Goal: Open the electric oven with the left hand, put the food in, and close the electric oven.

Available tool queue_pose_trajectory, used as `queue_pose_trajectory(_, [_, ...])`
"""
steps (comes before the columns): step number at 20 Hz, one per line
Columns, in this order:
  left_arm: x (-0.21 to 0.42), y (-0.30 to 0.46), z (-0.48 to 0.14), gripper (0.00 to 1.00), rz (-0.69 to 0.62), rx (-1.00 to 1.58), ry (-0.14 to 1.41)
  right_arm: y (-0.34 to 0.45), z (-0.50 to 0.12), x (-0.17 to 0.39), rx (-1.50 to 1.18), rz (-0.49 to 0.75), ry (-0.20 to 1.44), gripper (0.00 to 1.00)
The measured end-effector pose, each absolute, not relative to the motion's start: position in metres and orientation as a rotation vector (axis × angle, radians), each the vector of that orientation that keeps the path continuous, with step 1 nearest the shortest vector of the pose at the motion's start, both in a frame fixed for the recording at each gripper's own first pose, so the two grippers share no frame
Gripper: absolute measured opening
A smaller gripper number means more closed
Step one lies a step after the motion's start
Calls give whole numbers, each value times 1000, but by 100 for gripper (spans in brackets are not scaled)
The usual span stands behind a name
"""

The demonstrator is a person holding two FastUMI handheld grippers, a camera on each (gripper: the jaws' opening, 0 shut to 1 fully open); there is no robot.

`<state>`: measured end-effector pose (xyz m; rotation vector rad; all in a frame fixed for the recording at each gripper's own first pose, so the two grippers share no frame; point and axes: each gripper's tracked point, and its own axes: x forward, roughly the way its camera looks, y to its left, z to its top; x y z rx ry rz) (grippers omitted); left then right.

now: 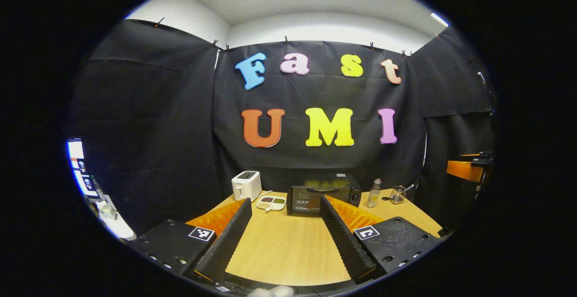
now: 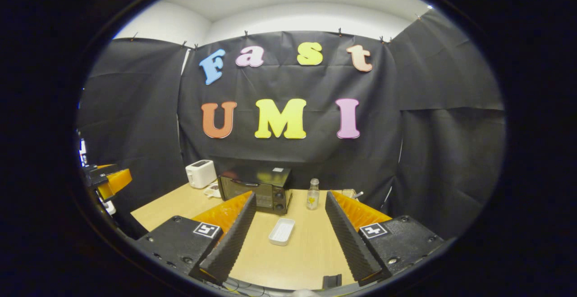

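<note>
Oven (image 1: 322,194) door's up, closed; food plate (image 1: 271,203) just left of oven. Both grippers, L (image 1: 285,231) & R (image 2: 290,234), spread wide, holding nothing, well back from oven. Fits pre-open, or closed again w/ other food inside; can't tell.

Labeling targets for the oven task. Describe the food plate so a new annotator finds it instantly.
Start at the black electric oven at the back of the wooden table. To its left stands a white toaster; the food plate lies flat between them. It is the one low white divided dish holding green and brownish food.
</note>
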<state>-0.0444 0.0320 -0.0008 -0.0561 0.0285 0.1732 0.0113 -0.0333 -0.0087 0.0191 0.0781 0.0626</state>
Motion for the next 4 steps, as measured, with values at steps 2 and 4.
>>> queue_pose_trajectory(2, [-44,33,-2,96,169,-54,27,-28,-9,11,23,65,81,98])
queue_pose_trajectory(4, [-43,31,-3,96,161,-61,28,-27,-9,14,21,63,79,98])
